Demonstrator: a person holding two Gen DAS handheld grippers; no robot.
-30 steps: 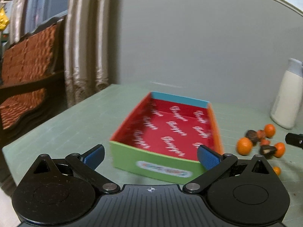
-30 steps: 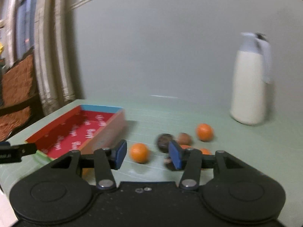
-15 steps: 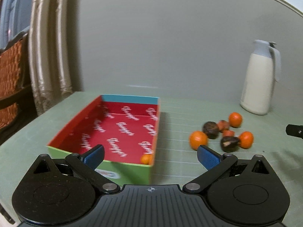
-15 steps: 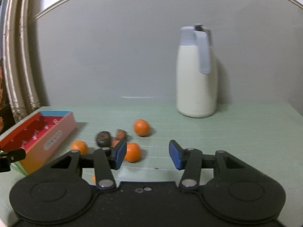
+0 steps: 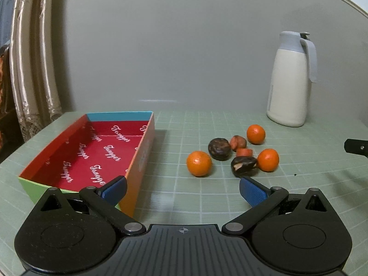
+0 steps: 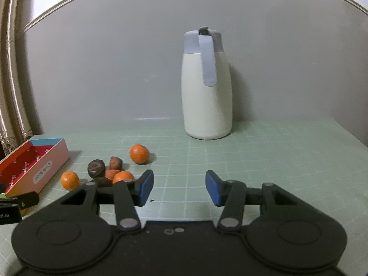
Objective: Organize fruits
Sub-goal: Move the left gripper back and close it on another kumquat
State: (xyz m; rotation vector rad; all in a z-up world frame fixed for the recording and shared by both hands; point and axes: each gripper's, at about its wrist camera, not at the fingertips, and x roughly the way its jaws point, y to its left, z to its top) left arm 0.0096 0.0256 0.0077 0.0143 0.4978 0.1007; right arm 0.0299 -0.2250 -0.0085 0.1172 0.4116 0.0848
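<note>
A shallow cardboard box with a red printed inside stands on the left of the green mat; it shows in the right wrist view too. Right of it lies a cluster of fruit: three oranges, the nearest, two dark brown fruits and small reddish pieces. My left gripper is open and empty, just in front of the cluster. My right gripper is open and empty, right of the fruit.
A tall white jug with a grey lid and handle stands at the back right by the grey wall. Curtains hang at the far left beyond the table edge. The green grid mat covers the table.
Both views have swung to the right. The box has shifted left in view and the fruit cluster and jug have come toward the centre. Both grippers stay open.
</note>
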